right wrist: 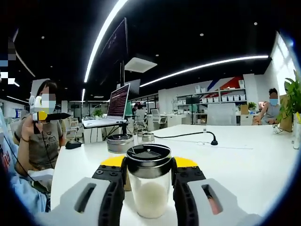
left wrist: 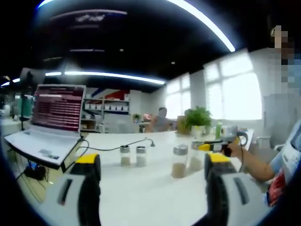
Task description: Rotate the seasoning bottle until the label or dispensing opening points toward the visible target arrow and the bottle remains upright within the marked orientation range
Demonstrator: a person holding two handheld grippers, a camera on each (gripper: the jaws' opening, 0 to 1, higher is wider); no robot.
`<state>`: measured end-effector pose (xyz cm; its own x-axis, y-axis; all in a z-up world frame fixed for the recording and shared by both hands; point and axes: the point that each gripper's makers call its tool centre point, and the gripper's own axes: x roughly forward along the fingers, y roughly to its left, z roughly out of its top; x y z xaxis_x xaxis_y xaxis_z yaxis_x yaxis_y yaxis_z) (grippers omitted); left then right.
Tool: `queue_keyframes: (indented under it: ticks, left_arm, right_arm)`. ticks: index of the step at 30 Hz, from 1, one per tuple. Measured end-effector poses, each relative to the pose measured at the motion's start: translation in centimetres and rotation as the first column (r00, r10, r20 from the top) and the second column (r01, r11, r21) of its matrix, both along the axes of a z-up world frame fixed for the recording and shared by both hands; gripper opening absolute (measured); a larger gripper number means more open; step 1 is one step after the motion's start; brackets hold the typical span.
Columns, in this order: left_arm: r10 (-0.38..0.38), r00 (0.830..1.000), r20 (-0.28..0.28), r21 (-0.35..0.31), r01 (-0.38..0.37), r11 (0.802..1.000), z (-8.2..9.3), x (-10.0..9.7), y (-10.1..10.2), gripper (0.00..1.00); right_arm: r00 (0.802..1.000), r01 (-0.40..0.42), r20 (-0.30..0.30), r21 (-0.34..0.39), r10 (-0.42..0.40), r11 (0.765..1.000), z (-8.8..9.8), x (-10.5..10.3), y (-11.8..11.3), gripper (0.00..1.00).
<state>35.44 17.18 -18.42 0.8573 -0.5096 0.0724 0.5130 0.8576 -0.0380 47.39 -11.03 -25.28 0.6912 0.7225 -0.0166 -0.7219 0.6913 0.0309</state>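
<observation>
Room: open office with strip lights on a dark ceiling, bright windows, shelves at the far wall, people seated at the edges.
Table [left wrist: 141, 188]: white and wide; a laptop [left wrist: 51, 120] sits far left of the left tongs, with a black cable [left wrist: 117, 147] trailing across the top.
Left tongs [left wrist: 151, 169]: spread, holding nothing, raised over the table and facing a row of small jars.
Jars: two [left wrist: 132, 155] stand ahead and between the jaws, a third [left wrist: 179, 161] just right of them.
Right tongs [right wrist: 149, 181]: pinching the bottle [right wrist: 149, 186] at its neck, a jaw on each side.
Bottle: upright between the right jaws, clear glass, pale powder inside, dark lid with a flap on top.
Beyond bottle: two more lidded jars [right wrist: 120, 142] close behind it.
Arrow: no target mark can be made out on the table.
Progress: grip looks secured; turning to the target appears left to do, and the bottle's present facing cannot be judged.
</observation>
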Motion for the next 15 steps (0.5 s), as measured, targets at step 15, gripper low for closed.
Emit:
queue_keyframes:
  ticks: [15]
  left_arm:
    - [0.005, 1.000, -0.005, -0.007, -0.005, 1.000, -0.07, -0.07, 0.14, 0.97]
  right_arm:
    - [0.996, 0.091, 0.020, -0.026, -0.091, 0.995, -0.12, -0.21, 0.18, 0.36]
